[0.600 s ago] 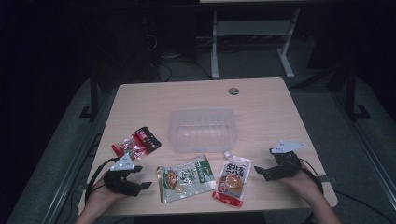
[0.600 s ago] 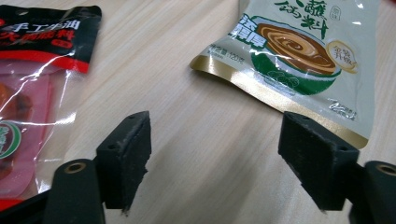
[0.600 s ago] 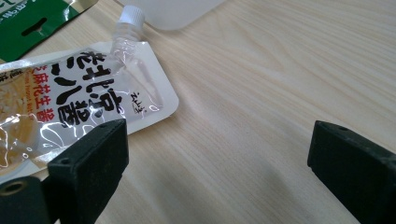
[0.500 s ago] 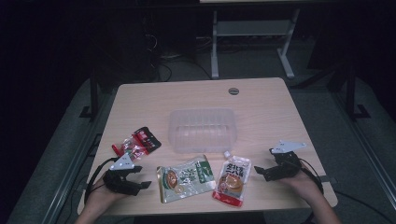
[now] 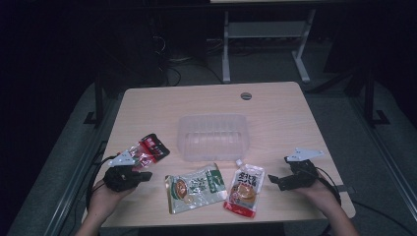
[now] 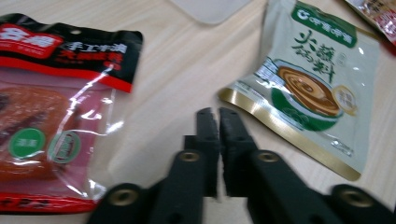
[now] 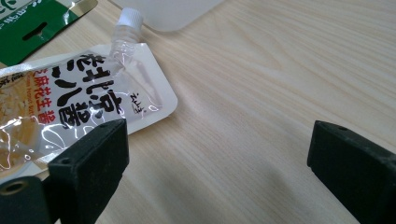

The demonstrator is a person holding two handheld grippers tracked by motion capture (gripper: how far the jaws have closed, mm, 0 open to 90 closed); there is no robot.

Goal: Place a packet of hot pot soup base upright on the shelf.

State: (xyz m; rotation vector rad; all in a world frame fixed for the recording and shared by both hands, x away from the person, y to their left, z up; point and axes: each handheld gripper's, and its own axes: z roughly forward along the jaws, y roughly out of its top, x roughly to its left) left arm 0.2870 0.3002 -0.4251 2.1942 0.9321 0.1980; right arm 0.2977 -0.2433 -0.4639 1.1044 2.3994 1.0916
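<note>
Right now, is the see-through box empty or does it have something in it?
Empty. The clear box shows only bare plastic inside, and all three food packets lie on the table outside it.

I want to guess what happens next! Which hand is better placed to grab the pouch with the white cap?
Probably the right. The right gripper sits just beside the spouted pouch with jaws wide open. The left gripper is shut and farther off, past the green packet.

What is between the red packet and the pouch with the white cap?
The green sauce packet lies between the red packet and the capped pouch, seen in the high view.
</note>
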